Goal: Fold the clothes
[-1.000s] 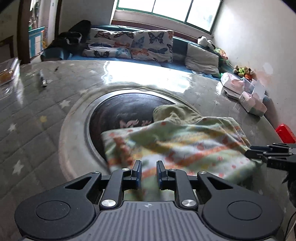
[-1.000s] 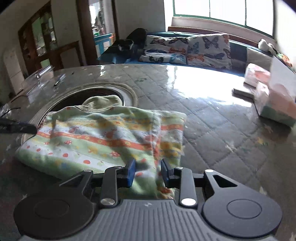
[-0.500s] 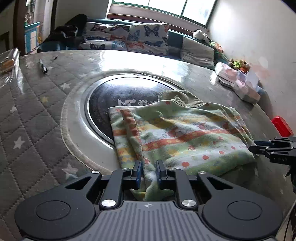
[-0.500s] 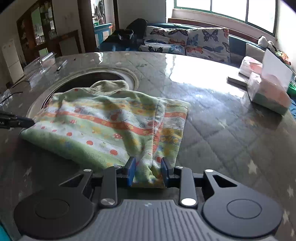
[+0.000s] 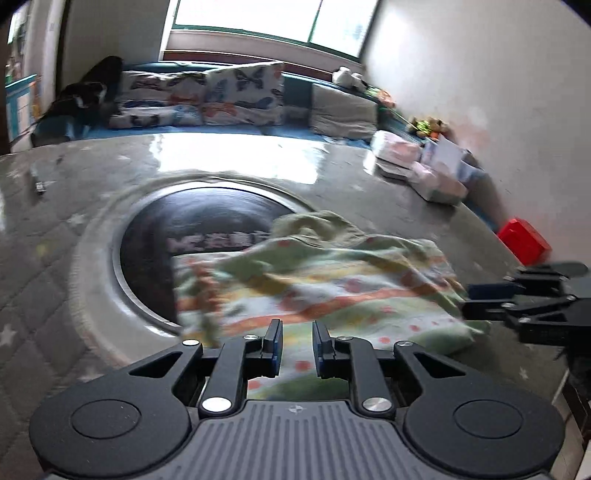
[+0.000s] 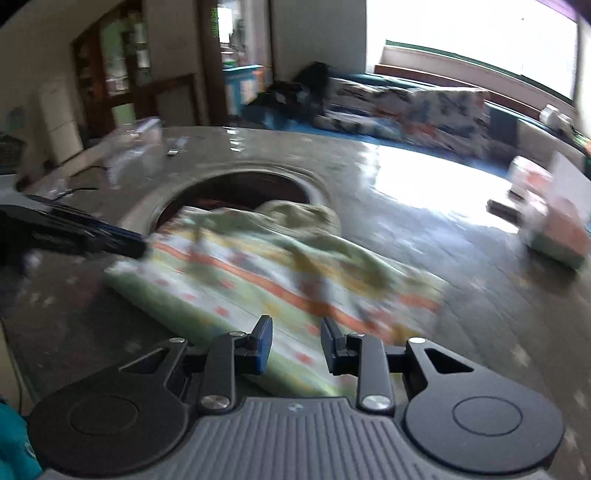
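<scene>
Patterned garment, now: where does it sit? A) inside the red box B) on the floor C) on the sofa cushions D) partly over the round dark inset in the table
D: the garment lies on the table, its far edge overlapping the round dark inset.

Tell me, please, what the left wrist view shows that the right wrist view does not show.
Only the left wrist view shows the red box by the wall and the soft toys on the bench. Only the right wrist view shows the wooden doorway and a teal cloth at the bottom corner. Both show the striped green garment lying partly over the round dark inset, the butterfly cushions and the window.
</scene>
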